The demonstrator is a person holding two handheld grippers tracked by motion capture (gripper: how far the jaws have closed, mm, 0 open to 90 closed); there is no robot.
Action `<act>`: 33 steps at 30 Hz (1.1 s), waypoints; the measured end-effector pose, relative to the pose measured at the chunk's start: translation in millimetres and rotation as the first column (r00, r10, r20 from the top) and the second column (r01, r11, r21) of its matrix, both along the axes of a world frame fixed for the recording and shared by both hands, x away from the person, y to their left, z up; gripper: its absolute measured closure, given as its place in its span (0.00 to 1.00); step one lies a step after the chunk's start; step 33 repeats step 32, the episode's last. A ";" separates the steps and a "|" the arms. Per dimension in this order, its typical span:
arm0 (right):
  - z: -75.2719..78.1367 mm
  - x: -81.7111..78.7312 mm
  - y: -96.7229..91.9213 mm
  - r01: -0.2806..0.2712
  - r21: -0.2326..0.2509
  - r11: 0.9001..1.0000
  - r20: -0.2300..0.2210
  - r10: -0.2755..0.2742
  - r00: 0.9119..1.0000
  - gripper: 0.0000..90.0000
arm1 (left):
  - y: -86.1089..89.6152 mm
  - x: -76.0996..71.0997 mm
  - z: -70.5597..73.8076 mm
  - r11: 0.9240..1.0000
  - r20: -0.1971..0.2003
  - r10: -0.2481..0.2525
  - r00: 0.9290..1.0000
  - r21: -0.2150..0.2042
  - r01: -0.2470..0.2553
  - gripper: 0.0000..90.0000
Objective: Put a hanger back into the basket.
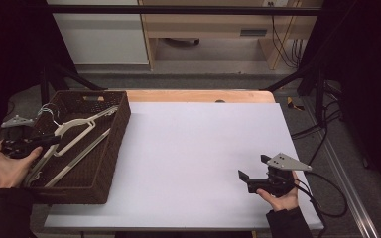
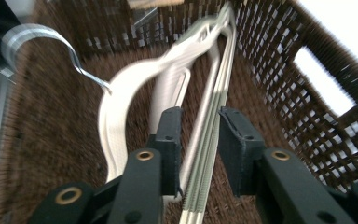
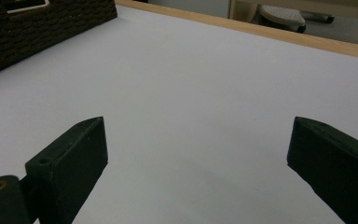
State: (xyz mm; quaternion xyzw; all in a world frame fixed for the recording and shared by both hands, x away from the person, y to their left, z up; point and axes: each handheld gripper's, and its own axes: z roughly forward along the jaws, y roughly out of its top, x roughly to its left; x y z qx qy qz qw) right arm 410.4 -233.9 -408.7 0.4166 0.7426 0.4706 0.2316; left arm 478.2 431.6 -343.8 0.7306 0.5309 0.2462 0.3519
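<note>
A dark wicker basket (image 1: pixel 120 130) stands at the table's left edge with cream clothes hangers (image 1: pixel 79 124) lying in it, their metal hook (image 1: pixel 47 110) toward the back left. My left gripper (image 1: pixel 53 141) reaches into the basket from the left, held by a hand. In the left gripper view its jaws (image 2: pixel 200 114) stand a little apart, with the hangers' straight bars (image 2: pixel 209 144) running between them and a gap beside the pads. My right gripper (image 1: pixel 253 167) rests in a hand near the table's front right, wide open over bare white surface (image 3: pixel 198 123).
A white sheet (image 1: pixel 193 158) covers the table, with a wooden strip (image 1: pixel 198 95) along its far edge. The basket's wall (image 2: pixel 279 42) has a handle cut-out. Cabinets and cables stand beyond the table. Black frame bars run along both sides.
</note>
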 end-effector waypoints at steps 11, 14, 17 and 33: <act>0.2 0.0 -0.3 0.000 0.015 1.000 0.015 -0.001 1.000 0.05 | -64.2 -58.1 21.7 0.977 0.279 -0.119 0.953 -0.138 0.163 0.34; 0.3 -0.3 -0.4 -0.002 0.016 1.000 0.016 0.002 1.000 0.05 | -81.5 -64.1 15.9 0.970 0.302 -0.138 0.943 -0.154 0.191 0.24; 0.5 -0.9 -1.3 -0.010 0.019 1.000 0.025 0.009 1.000 0.04 | -105.2 -68.3 2.6 0.962 0.299 -0.167 0.940 -0.161 0.222 0.11; 5.8 -7.4 -17.1 0.000 0.099 0.995 0.055 -0.006 0.998 0.04 | -139.7 -77.6 -36.2 0.958 0.275 -0.214 0.937 -0.127 0.256 0.06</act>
